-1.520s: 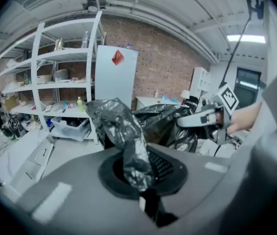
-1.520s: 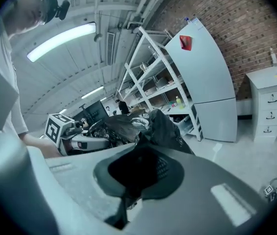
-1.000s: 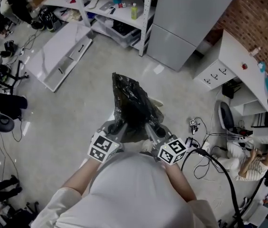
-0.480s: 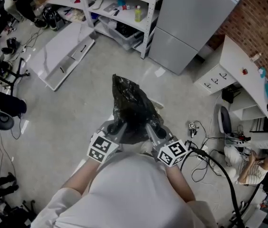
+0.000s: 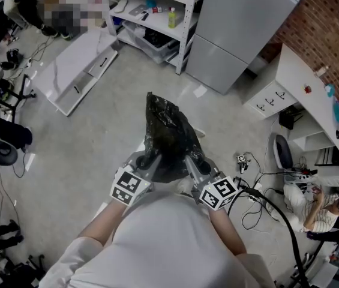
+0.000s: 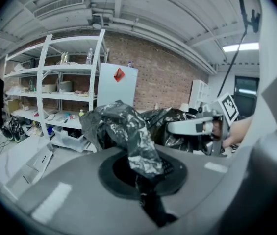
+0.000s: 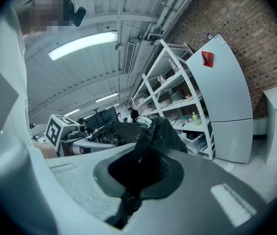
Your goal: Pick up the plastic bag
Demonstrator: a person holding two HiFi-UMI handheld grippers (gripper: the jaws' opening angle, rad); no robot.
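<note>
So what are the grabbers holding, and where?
The black plastic bag. The left gripper and right gripper each pinch a fold at its near end.

Head view: even overhead light, soft shadows, pale floor [image 5: 97, 131] slightly glossy, one bright reflection just near of the far fridge [image 5: 241, 23]. Both my gripper views are fisheye: black corners, lines bent at the edges, close foreground soft. Ceiling tube [image 7: 82, 44] blows out white in the right one. Plastic bag [image 6: 128, 131] crinkles catch white glints in the left one.
</note>
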